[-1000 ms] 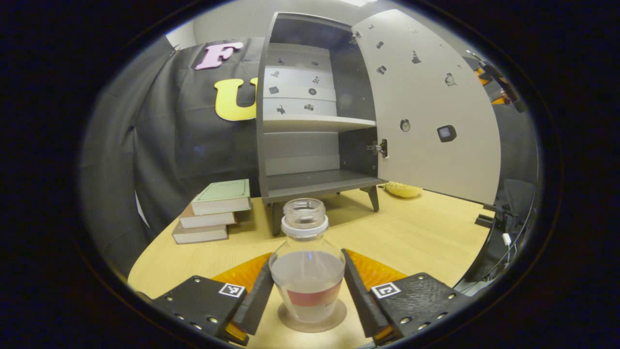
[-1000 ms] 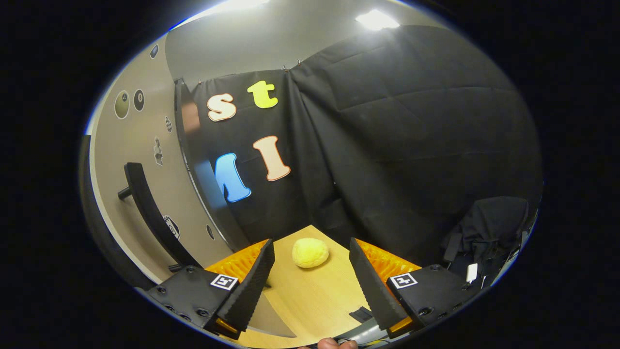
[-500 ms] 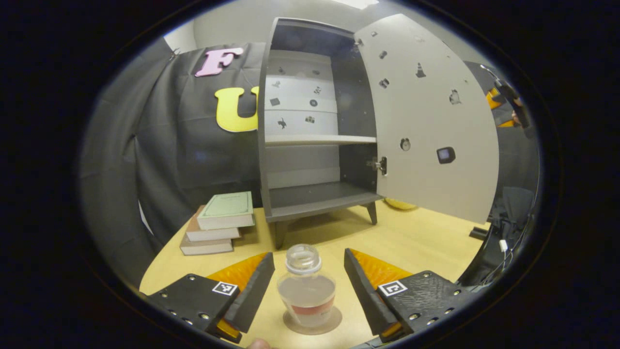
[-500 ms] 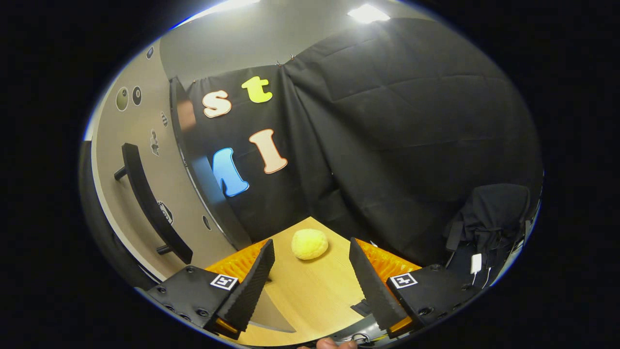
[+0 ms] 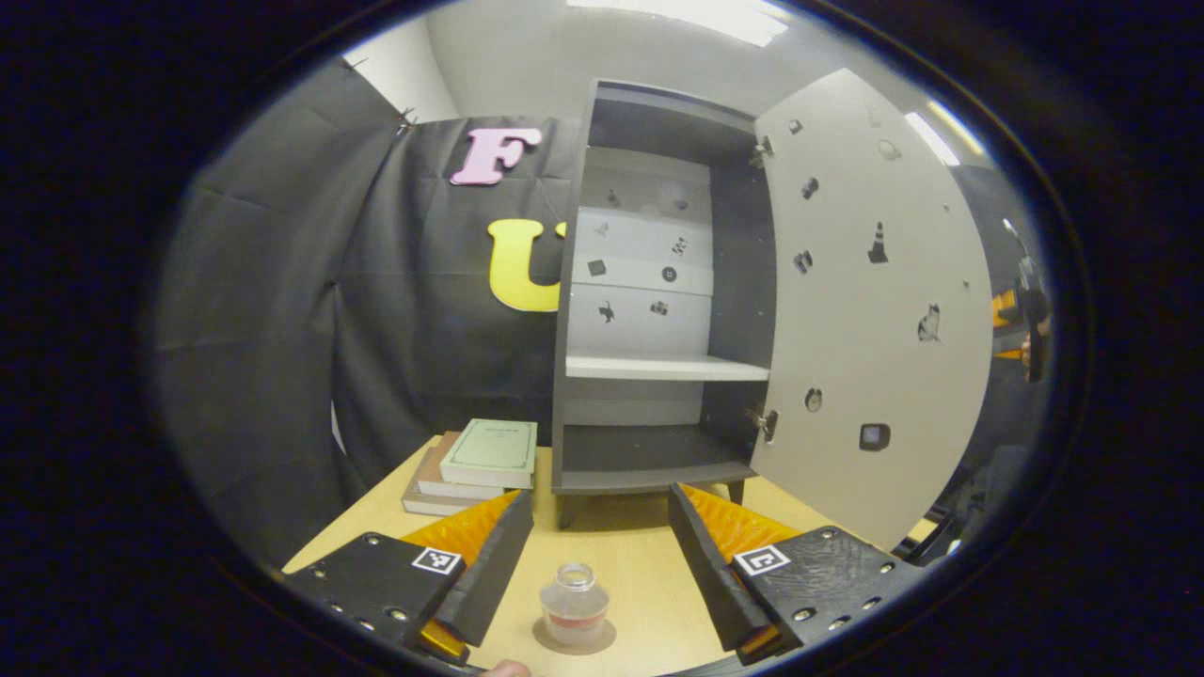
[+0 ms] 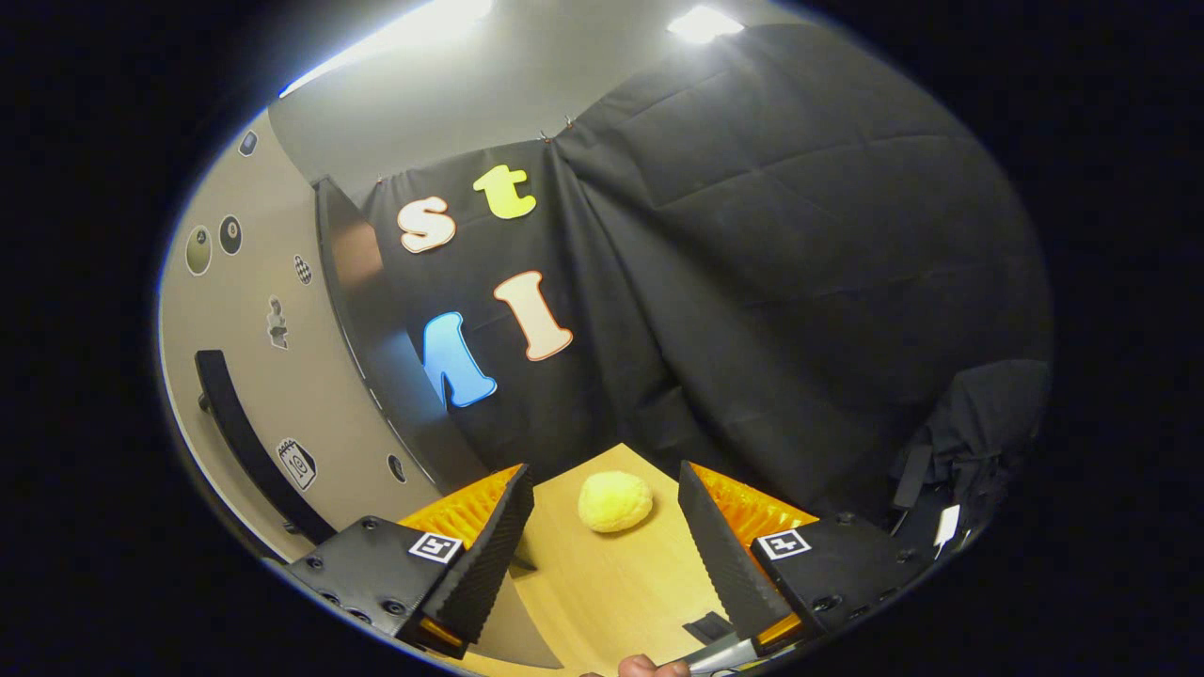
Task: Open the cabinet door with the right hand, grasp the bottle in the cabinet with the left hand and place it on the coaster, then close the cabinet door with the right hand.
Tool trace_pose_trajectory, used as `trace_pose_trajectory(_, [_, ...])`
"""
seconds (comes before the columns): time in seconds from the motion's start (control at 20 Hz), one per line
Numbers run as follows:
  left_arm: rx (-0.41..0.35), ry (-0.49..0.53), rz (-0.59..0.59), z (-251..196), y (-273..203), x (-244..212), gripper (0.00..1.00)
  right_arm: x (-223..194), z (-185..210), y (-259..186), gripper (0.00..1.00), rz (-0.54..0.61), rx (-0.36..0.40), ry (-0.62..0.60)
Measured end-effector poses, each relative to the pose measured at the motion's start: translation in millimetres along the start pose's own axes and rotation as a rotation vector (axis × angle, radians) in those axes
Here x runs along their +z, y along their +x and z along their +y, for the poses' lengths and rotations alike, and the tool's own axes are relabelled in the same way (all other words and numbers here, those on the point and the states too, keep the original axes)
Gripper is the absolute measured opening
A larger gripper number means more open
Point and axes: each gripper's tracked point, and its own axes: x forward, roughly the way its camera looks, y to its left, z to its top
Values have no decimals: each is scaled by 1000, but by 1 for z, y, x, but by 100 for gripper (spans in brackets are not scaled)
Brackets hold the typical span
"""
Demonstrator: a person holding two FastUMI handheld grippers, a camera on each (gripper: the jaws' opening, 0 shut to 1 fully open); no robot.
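Note:
A small clear bottle (image 5: 575, 613) with a red band stands upright on a round coaster (image 5: 576, 640) on the wooden table. My left gripper (image 5: 599, 555) is open, raised above and behind the bottle, touching nothing. Beyond stands the grey cabinet (image 5: 658, 310), its shelves bare and its door (image 5: 875, 310) swung wide to the right. In the right gripper view, my right gripper (image 6: 602, 536) is open and holds nothing; the door's outer face (image 6: 254, 357) with its dark bar handle (image 6: 246, 434) lies just to its left. The right gripper (image 5: 1025, 315) also shows past the door's edge in the left gripper view.
A stack of books (image 5: 475, 465) lies left of the cabinet. A yellow fuzzy ball (image 6: 614, 501) rests on the table (image 6: 602, 583) behind the door. Black cloth walls close the booth behind and to the sides.
My left gripper has let go of the bottle and drawn back and up, leaving it on the coaster. My right gripper shifted slightly beside the door, still open.

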Motion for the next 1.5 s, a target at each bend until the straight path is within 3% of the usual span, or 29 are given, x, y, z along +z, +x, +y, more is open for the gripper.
trace_pose_trajectory(0.4, [108, -47, -7, -36, -24, 80, 89, 9, 44, 23, 98, 20, 245, -216])
trace_pose_trajectory(0.45, [107, -65, -12, -42, -30, 89, 87, 11, 54, 23, 98, 21, 285, -239])
trace_pose_trajectory(0.6, [127, -119, 14, -55, -44, 97, 92, 11, 92, 18, 98, 23, 429, -319])
trace_pose_trajectory(0.7, [182, -112, 25, -52, -57, 103, 87, 5, 113, 9, 93, 48, 518, -352])
trace_pose_trajectory(0.75, [198, -92, 26, -51, -63, 105, 87, 2, 121, 5, 98, 64, 550, -358])
trace_pose_trajectory(0.8, [206, -66, 30, -50, -67, 105, 87, 1, 124, -1, 93, 73, 566, -369])
trace_pose_trajectory(1.0, [199, -8, 54, -32, -64, 99, 87, 8, 127, -18, 98, 71, 531, -357])
trace_pose_trajectory(1.05, [187, -20, 54, -27, -61, 99, 87, 9, 127, -19, 92, 68, 507, -379])
trace_pose_trajectory(1.15, [163, -43, 51, -14, -53, 102, 89, 15, 129, -23, 97, 45, 455, -463])
trace_pose_trajectory(1.25, [146, -44, 45, 2, -47, 107, 92, 18, 129, -26, 96, 27, 401, -514])
trace_pose_trajectory(1.5, [102, -34, 51, 41, -42, 102, 92, 15, 152, -45, 96, 29, 352, -394])
